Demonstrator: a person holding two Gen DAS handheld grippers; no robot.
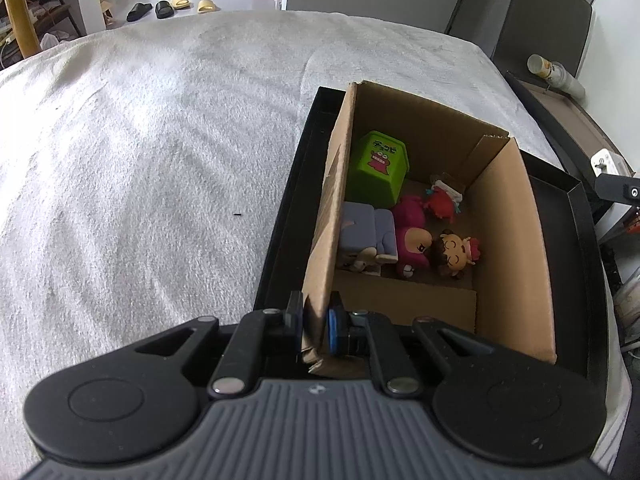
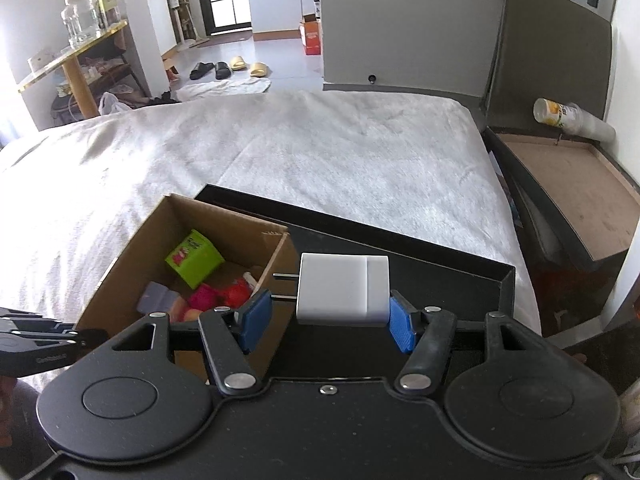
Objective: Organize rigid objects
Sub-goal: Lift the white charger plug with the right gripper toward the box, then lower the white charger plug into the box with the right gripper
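Note:
A cardboard box (image 1: 508, 240) stands in a black tray (image 1: 288, 216) on a white blanket. Inside lie a green toy cube (image 1: 378, 168), a purple block (image 1: 366, 234), a magenta figure (image 1: 412, 240), a red figure (image 1: 442, 200) and a doll (image 1: 456, 254). My left gripper (image 1: 316, 322) is shut on the box's near left wall. My right gripper (image 2: 326, 318) holds a white plug charger (image 2: 342, 288) between its blue pads, above the tray (image 2: 460, 280) just right of the box (image 2: 120, 264); its prongs point left toward the box.
The white blanket (image 1: 160, 160) covers the bed on the left and beyond. A dark open case (image 2: 568, 184) and a paper cup stack (image 2: 568, 116) sit at the right. Slippers (image 2: 228, 68) lie on the floor beyond.

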